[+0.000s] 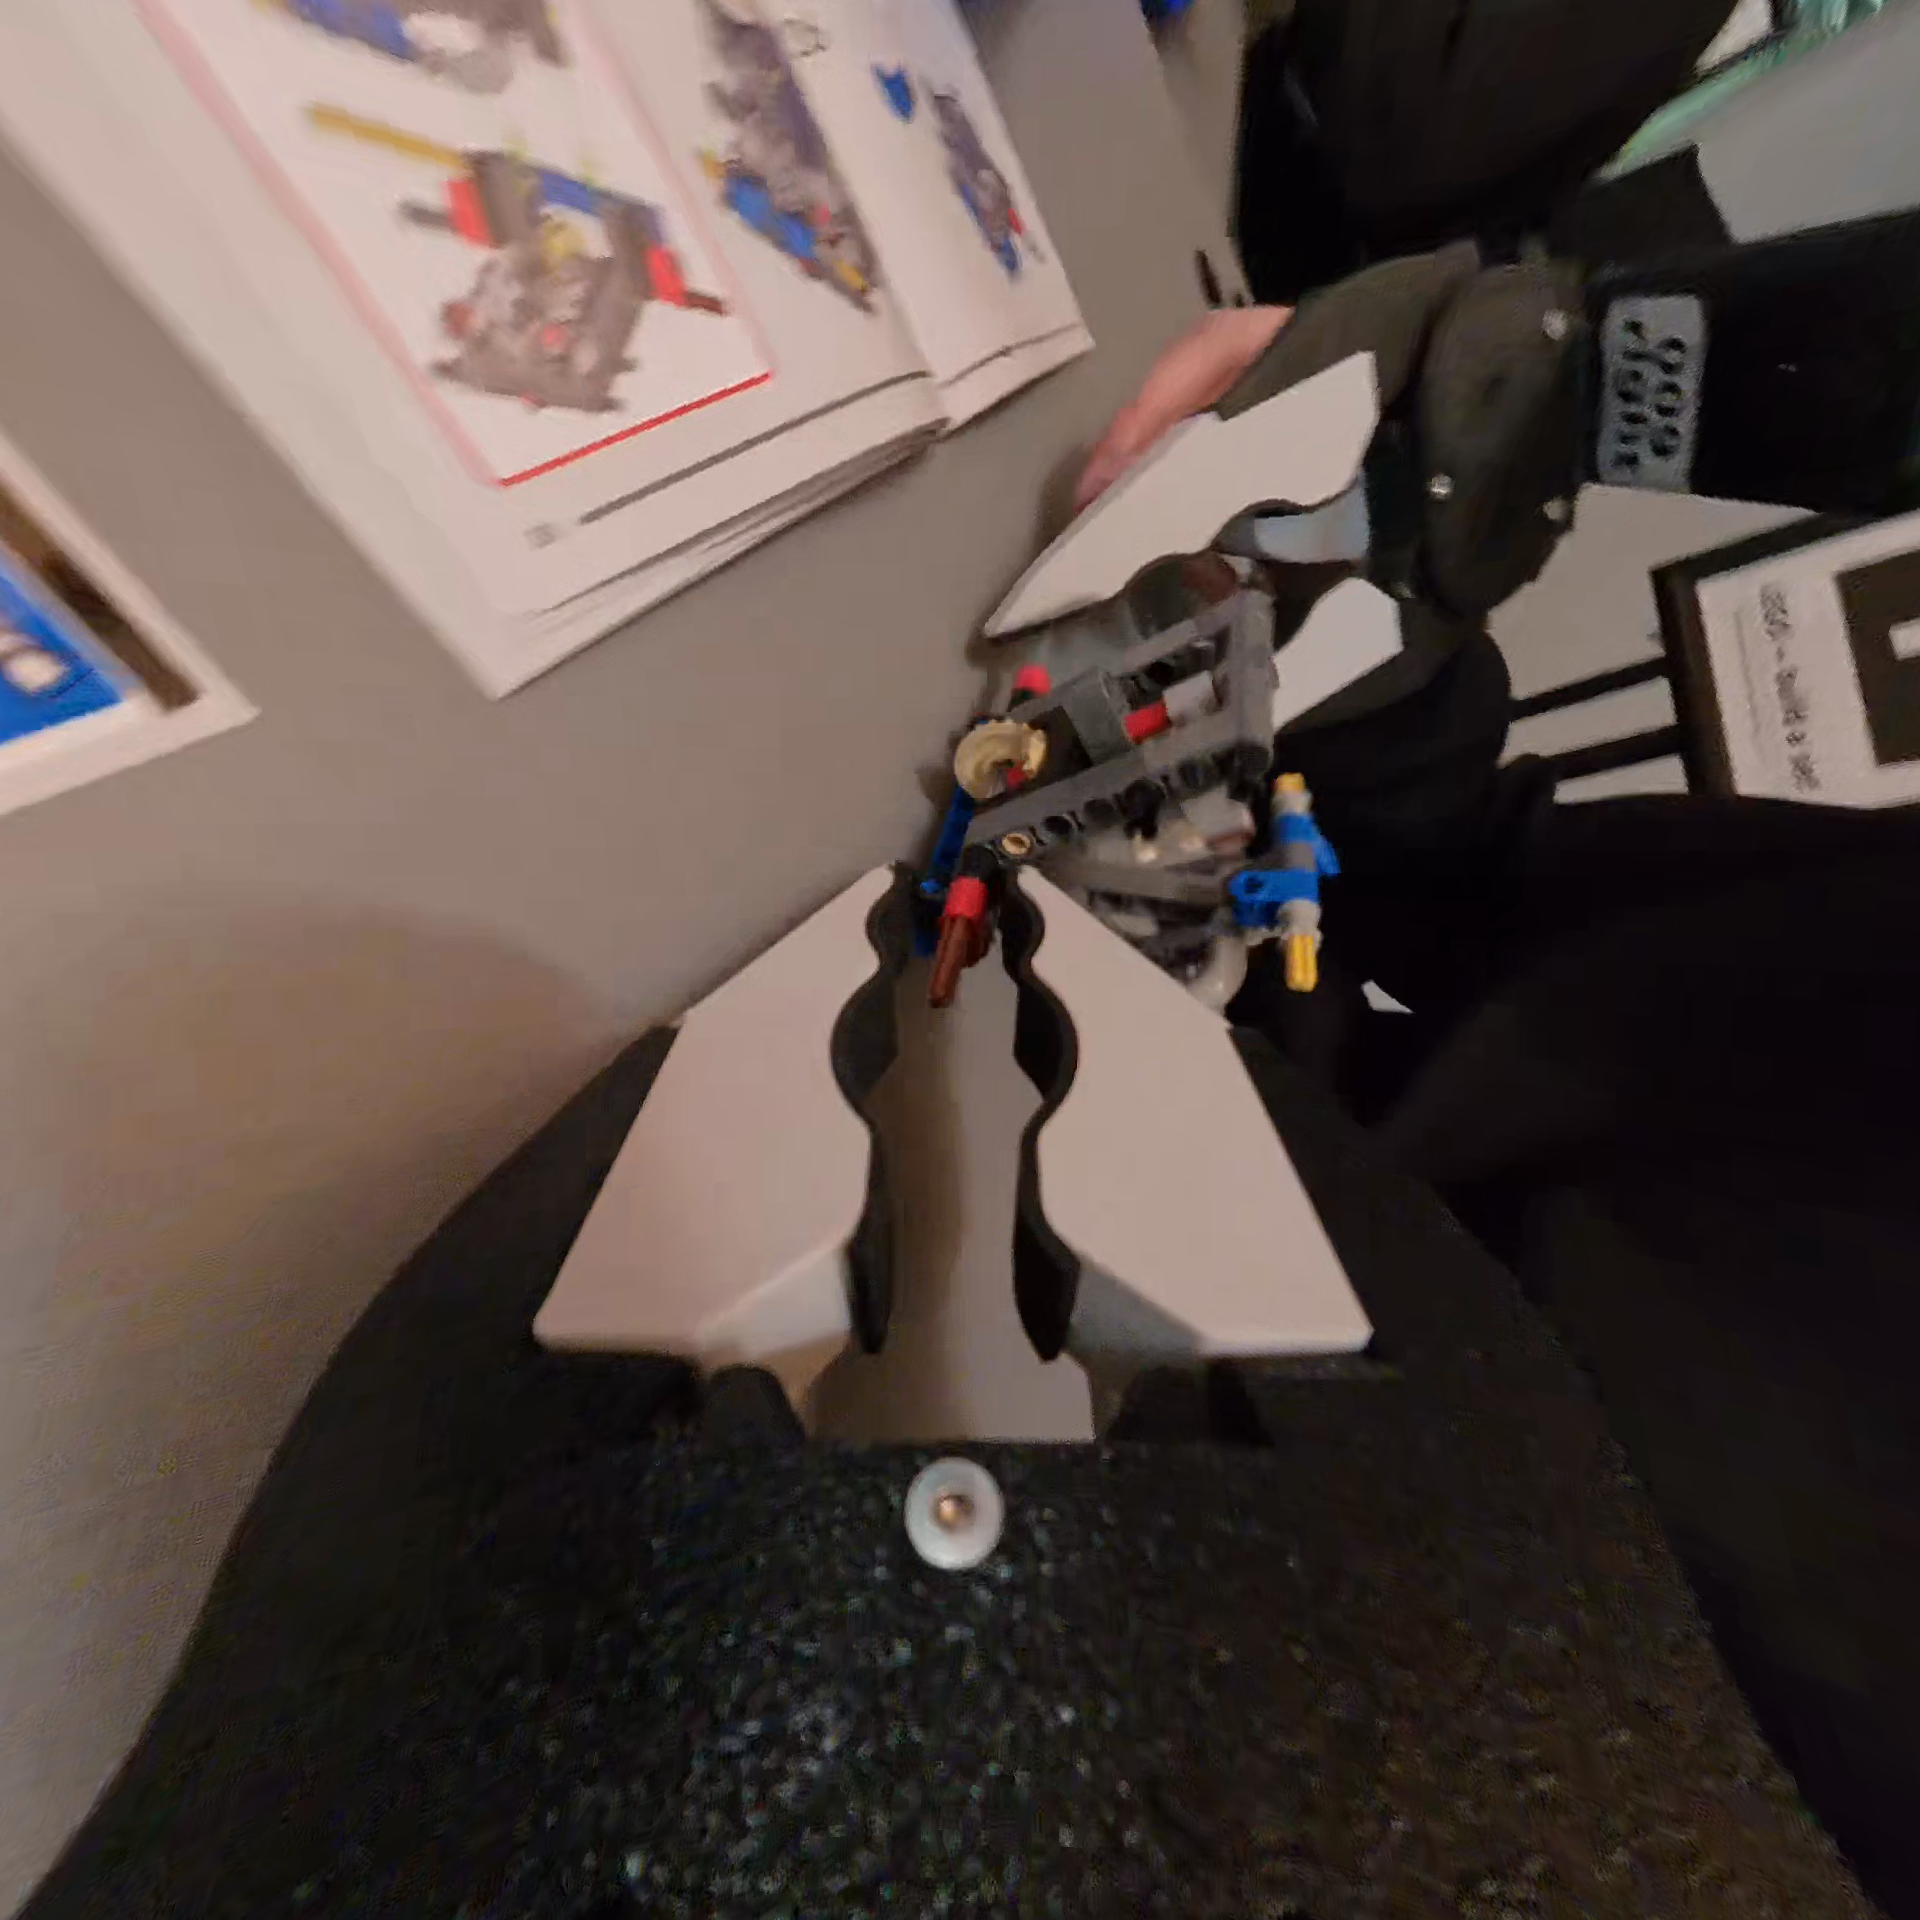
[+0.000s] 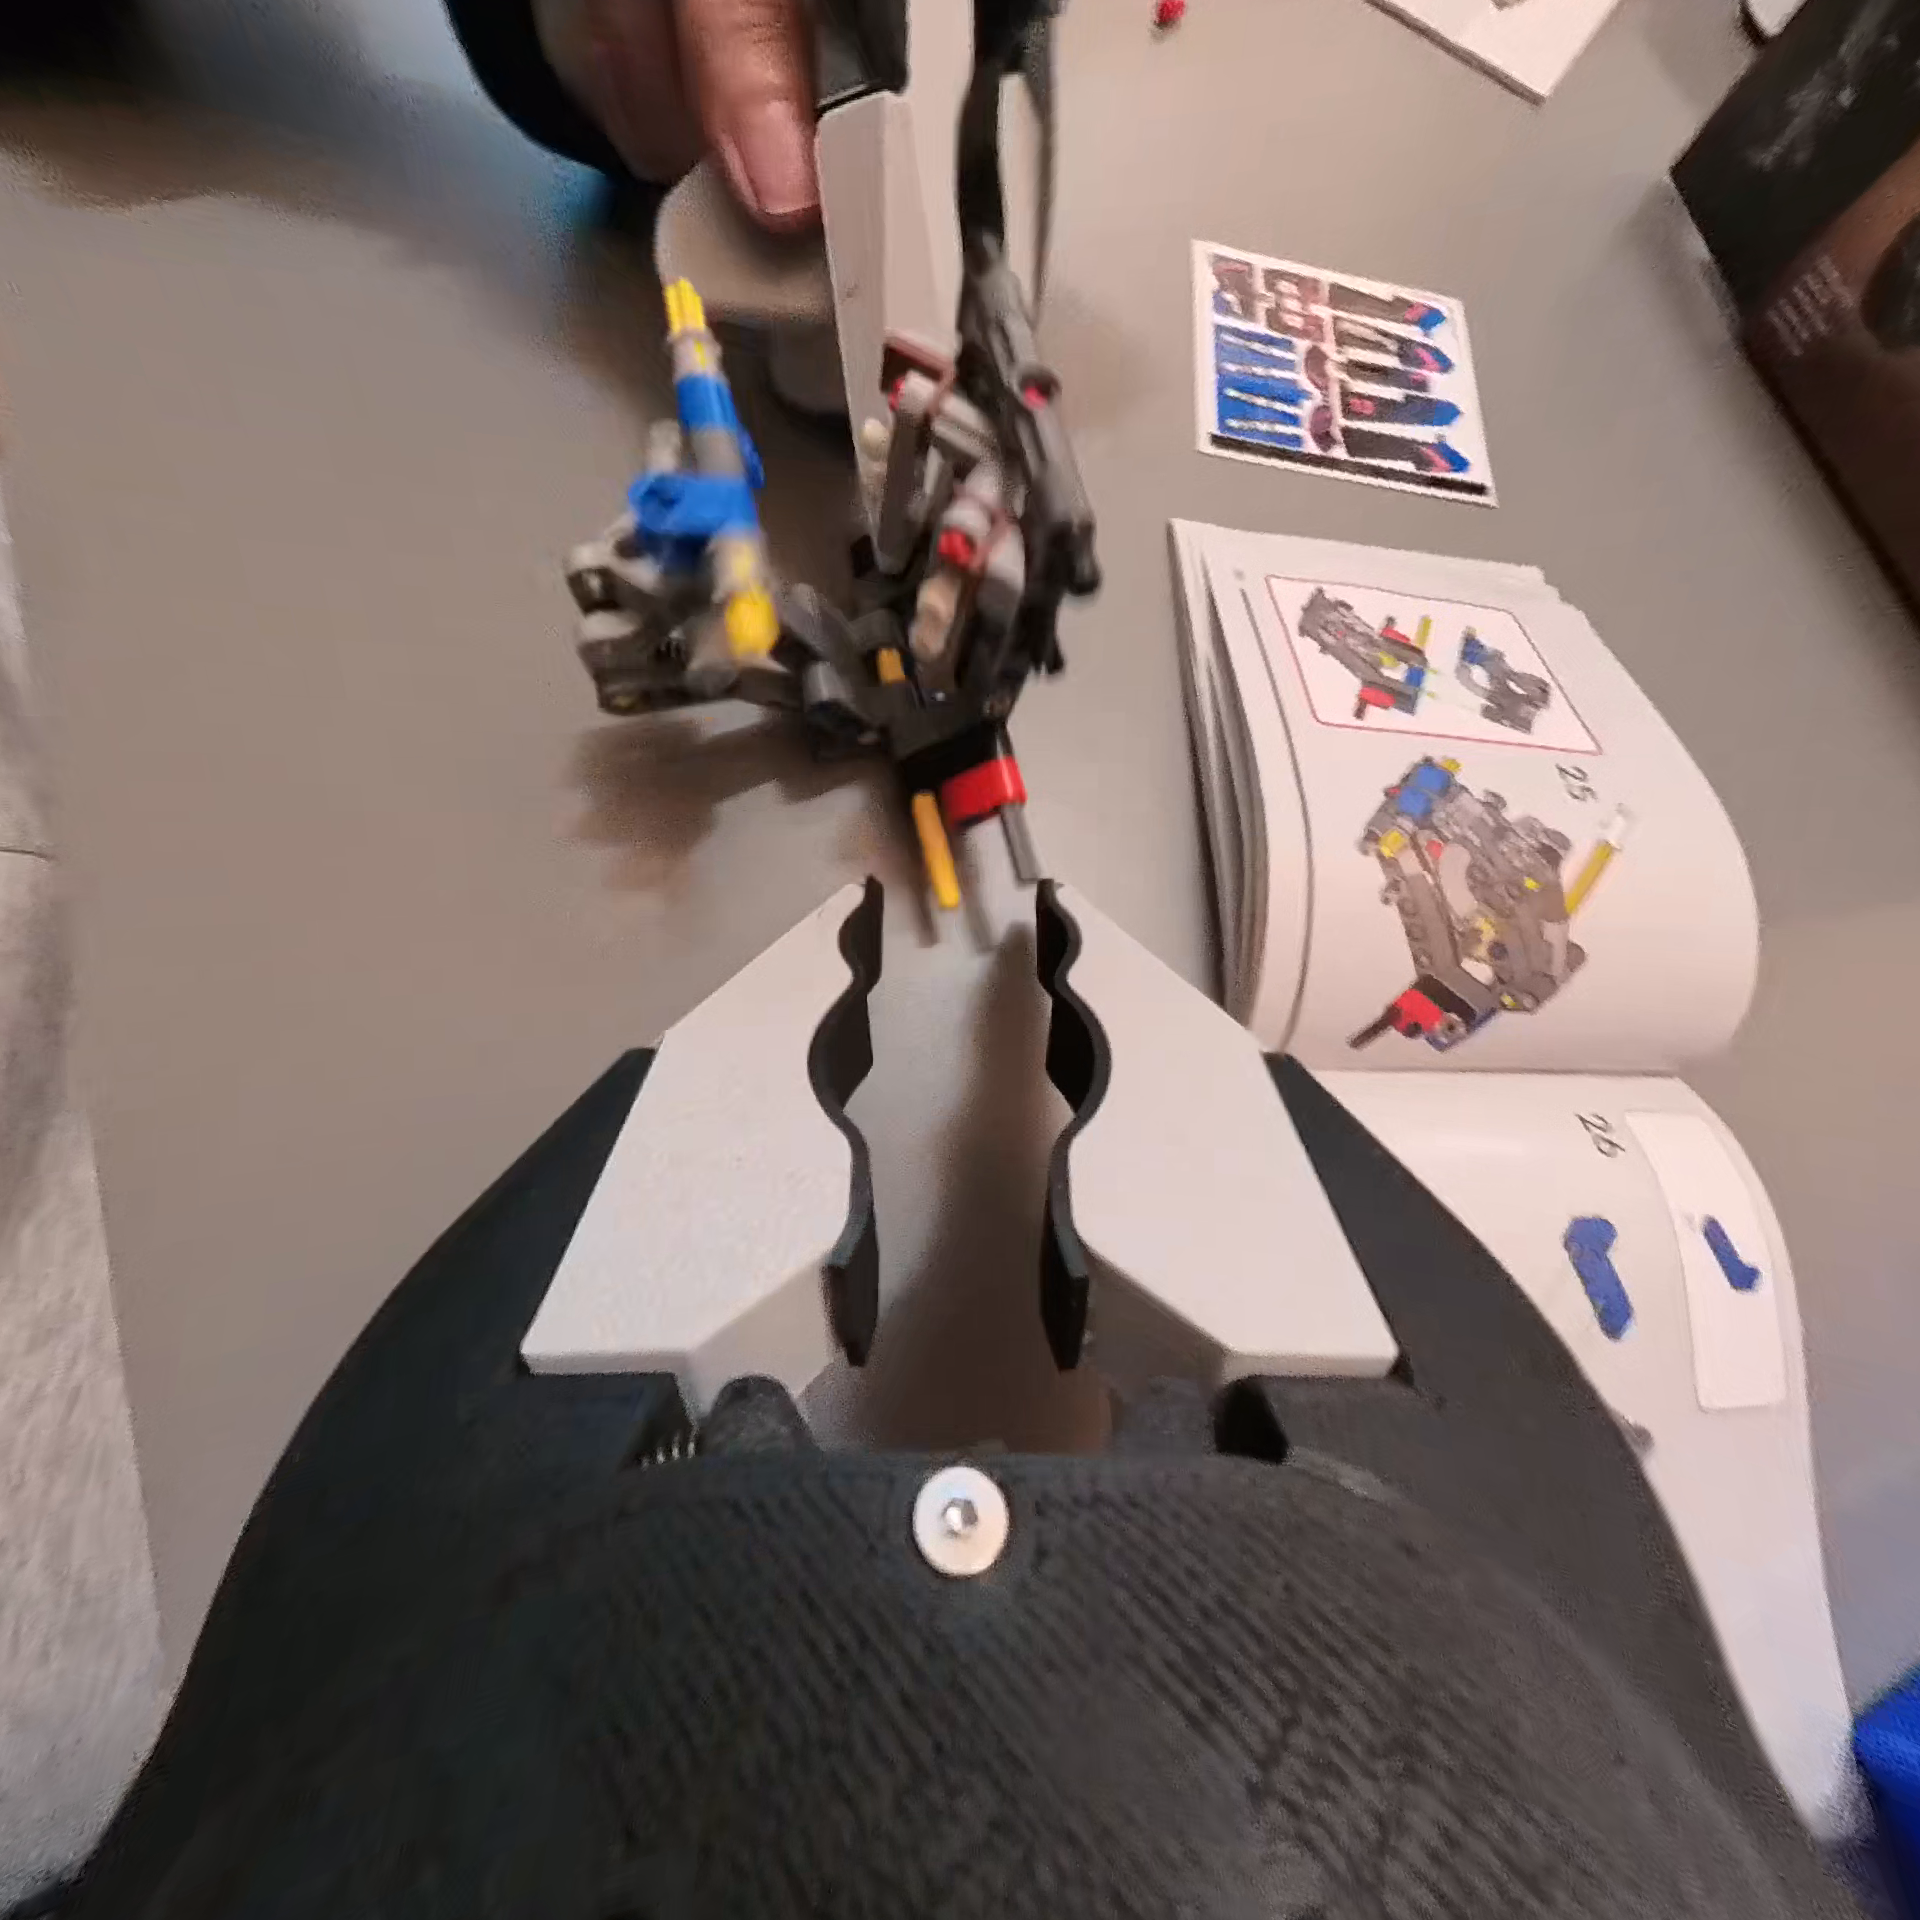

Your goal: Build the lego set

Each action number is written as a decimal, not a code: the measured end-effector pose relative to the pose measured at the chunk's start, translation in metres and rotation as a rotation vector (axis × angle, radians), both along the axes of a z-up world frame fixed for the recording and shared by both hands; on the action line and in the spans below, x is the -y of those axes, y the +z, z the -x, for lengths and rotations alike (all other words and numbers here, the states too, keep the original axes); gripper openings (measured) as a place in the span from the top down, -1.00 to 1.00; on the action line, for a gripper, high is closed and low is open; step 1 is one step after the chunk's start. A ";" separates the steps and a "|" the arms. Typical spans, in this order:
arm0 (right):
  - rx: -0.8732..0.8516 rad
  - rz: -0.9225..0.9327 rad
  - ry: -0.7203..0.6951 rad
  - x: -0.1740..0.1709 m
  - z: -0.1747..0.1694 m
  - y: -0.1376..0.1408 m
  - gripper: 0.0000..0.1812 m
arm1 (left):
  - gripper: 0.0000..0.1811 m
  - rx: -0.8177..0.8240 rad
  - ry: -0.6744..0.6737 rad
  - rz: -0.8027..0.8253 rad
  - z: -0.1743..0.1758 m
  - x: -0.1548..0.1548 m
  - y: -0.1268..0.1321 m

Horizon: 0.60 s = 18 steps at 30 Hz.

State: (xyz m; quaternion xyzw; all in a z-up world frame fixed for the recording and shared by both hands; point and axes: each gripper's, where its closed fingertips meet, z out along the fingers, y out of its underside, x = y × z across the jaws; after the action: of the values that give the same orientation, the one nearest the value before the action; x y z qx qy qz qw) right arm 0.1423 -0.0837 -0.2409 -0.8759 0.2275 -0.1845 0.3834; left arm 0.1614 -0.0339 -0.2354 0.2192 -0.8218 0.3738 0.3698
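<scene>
Grey table (image 2: 312,520), manual (image 2: 1455,831) open: lego model (image 2: 883,623) part-built, many steps left; left claw (image 1: 958,904) & right claw (image 2: 956,899) straddle its end pins, can't tell if clamped.

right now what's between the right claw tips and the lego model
Nothing separate: in the right wrist view the model's own yellow and grey axles poke toward the open right claw, over bare table.

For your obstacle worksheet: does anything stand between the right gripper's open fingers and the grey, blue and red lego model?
Nothing visible: the right gripper faces the lego model's protruding yellow and grey axles directly.
</scene>
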 end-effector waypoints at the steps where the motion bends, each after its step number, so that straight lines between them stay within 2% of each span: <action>1: 0.017 0.011 -0.025 0.004 -0.003 0.001 0.71 | 0.85 0.011 0.016 -0.001 -0.003 0.000 -0.001; 4: 0.041 -0.014 -0.010 0.004 -0.002 0.007 0.83 | 0.83 0.081 0.028 -0.013 -0.006 -0.002 -0.003; 6: 0.078 -0.007 0.049 -0.002 0.001 0.008 0.83 | 0.82 0.115 0.023 -0.026 -0.007 -0.002 -0.004; 11: 0.159 0.058 0.030 0.000 -0.007 0.008 0.83 | 0.75 0.205 -0.022 -0.022 -0.009 -0.003 -0.002; 14: 0.163 0.071 0.033 0.001 -0.009 0.007 0.80 | 0.70 0.371 -0.077 -0.011 -0.011 -0.011 -0.001; 18: 0.175 0.098 0.066 0.005 -0.013 0.007 0.83 | 0.74 0.716 -0.144 0.045 -0.021 -0.020 0.004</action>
State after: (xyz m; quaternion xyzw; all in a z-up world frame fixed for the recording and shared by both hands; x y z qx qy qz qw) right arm 0.1557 -0.0889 -0.2336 -0.8812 0.1546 -0.2585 0.3644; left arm 0.1823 -0.0143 -0.2316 0.0078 -0.9041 0.4178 0.0888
